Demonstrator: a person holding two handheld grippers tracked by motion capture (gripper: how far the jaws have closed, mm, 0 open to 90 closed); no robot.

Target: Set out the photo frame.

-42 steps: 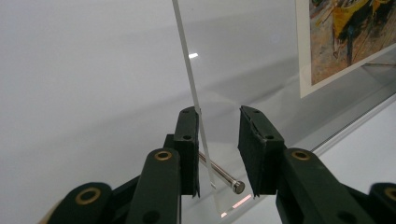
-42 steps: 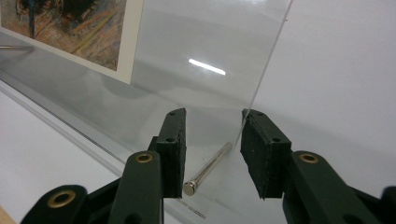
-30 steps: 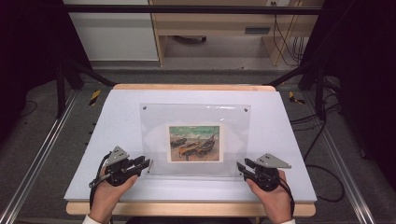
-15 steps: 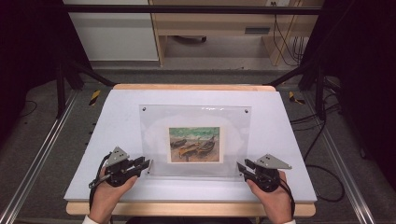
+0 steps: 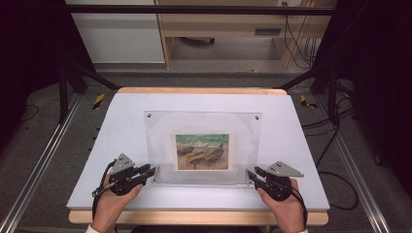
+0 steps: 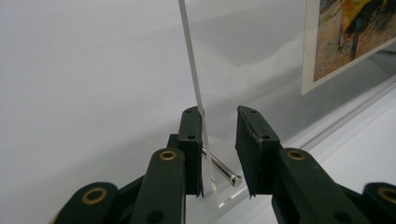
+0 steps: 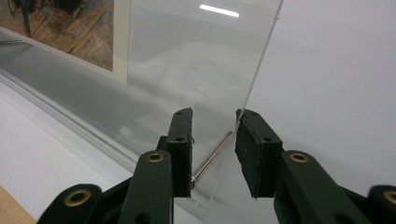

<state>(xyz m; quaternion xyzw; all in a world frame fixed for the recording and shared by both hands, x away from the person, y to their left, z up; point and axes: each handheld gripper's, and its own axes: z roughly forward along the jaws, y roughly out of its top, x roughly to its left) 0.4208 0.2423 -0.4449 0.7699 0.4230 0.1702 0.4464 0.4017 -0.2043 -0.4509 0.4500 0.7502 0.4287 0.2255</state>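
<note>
A clear acrylic picture frame [image 5: 204, 127] lies on the white table top [image 5: 126, 111], with a print of boats [image 5: 202, 151] in its middle. My left gripper [image 5: 153, 173] is at the frame's near left corner. In the left gripper view it [image 6: 219, 114] is shut on that corner: one pad is on the clear panel [image 6: 189, 51] and the other is at the head of a metal pin [image 6: 220, 168]. My right gripper [image 5: 253, 174] is at the near right corner. Its jaws [image 7: 214, 116] have just been closing, with the panel edge [image 7: 261, 51] and a pin [image 7: 212, 156] pressed between them.
The table's wooden front edge [image 5: 194, 217] runs just below both hands. Yellow-and-black objects lie on the floor at the back left [image 5: 98, 101] and back right [image 5: 306, 102]. Metal rails [image 5: 39, 170] flank the table, and cables [image 5: 335, 145] trail at the right.
</note>
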